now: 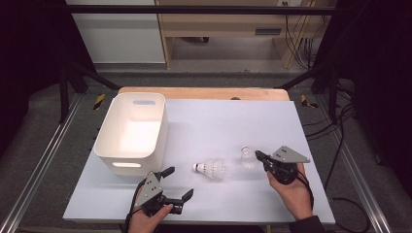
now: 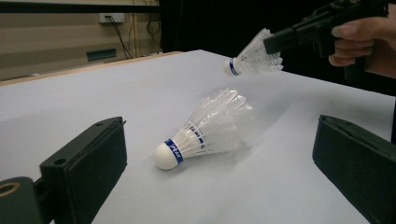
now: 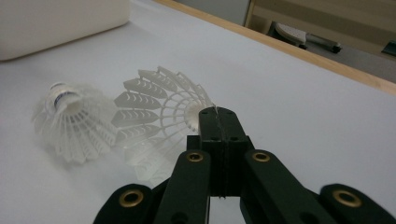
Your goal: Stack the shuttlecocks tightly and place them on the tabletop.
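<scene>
- Held shuttlecock (image 1: 248, 156): the right gripper (image 1: 259, 156) has its jaws pressed together on the edge of the white skirt, so it hangs just above the counter (image 1: 228, 121), toward the right part of the near edge, cork pointing away from the hand.
- Second shuttlecock (image 1: 210, 169): it lies on its side on the counter, mid-way along the near part, just to the left of the held one and apart from it, cork toward the left.
- Left gripper (image 1: 178, 183): its jaws stand wide and hold nothing; it sits near the near edge, aimed at the lying shuttlecock, which rests between and beyond the jaws in the left gripper view.
- White bin (image 1: 131, 127): it stands at the far-left part of the counter, open-topped; I see nothing inside it.
- Step in hand, as I judge it: the first pickup is made and the carry toward the bin comes next.
- The next move calls for a steady lift, since the grip is only on thin feather edge, while the left jaws close around the lying shuttlecock's skirt without crushing it.
</scene>
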Available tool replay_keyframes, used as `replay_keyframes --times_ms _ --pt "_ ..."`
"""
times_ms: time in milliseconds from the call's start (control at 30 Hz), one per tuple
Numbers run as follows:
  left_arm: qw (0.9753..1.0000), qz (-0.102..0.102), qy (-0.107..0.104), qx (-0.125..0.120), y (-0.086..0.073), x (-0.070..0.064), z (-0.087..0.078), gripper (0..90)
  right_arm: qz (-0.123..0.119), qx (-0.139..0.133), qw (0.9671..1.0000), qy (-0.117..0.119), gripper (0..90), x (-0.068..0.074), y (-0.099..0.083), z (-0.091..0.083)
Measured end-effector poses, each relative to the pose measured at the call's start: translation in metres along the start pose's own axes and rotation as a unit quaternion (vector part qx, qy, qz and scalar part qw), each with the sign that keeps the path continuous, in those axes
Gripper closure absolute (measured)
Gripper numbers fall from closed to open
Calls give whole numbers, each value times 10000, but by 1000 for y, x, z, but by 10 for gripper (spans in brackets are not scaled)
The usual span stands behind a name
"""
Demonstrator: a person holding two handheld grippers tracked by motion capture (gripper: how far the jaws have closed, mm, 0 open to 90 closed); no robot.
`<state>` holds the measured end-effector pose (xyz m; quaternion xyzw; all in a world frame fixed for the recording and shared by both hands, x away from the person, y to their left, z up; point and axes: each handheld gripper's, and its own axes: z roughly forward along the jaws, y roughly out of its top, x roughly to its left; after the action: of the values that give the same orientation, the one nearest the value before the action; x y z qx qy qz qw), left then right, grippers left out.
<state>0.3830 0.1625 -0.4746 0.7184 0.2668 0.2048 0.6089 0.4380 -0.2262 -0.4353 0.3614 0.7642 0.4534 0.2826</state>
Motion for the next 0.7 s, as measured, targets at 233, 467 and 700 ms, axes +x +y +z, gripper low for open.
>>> replay_keyframes --times_ms 233,467,700 --pt "10000 -21 -65 17 -1 -3 3 27 -44 -404 9989 235 900 -9 -21 -16" --pt "9999 -5 -43 94 -2 -4 4 29 -98 -261 9993 236 900 -11 -32 -16" --pt "10000 -20 -29 65 -1 -3 3 30 -126 45 9995 284 900 -6 -41 -9"
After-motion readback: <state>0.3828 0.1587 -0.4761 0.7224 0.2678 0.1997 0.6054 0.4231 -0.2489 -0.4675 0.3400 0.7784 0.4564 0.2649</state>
